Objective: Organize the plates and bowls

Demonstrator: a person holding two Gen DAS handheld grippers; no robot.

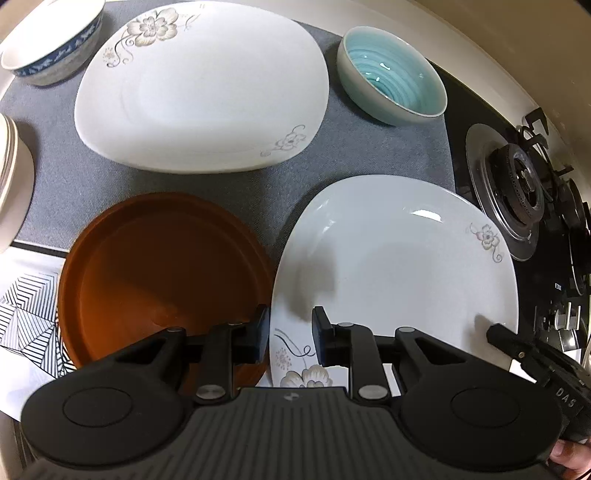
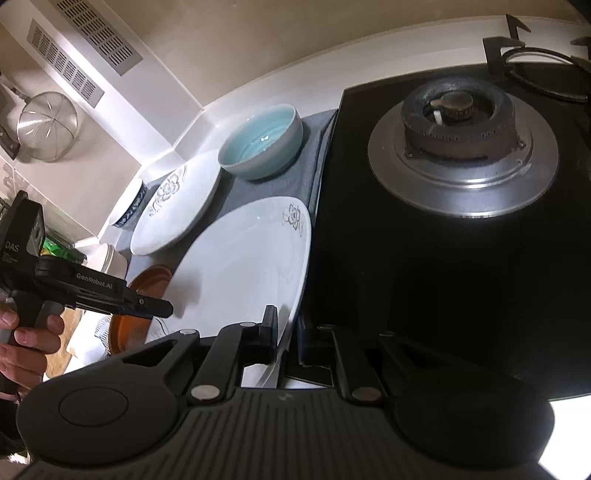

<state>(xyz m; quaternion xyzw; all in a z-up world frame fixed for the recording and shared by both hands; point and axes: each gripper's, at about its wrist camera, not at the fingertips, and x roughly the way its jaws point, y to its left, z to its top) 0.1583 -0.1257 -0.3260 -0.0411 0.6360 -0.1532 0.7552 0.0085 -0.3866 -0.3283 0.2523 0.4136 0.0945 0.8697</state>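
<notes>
Near plate (image 1: pixel 399 266): on the bench, lifted at the stove-side rim, floral corners near and far
Left gripper (image 1: pixel 290 338): astride its near rim, narrow gap
Right gripper (image 2: pixel 286 338): pinching its right rim
Writing: "DAS", "GenRobot.AI"

Black gas hob (image 2: pixel 461 221), possibly beige wall (image 2: pixel 258 33)

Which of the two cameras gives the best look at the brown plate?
The left wrist view: the brown plate lies nearly whole beside the left gripper. The right wrist view shows only slivers of it behind the white plate and the other gripper.
</notes>
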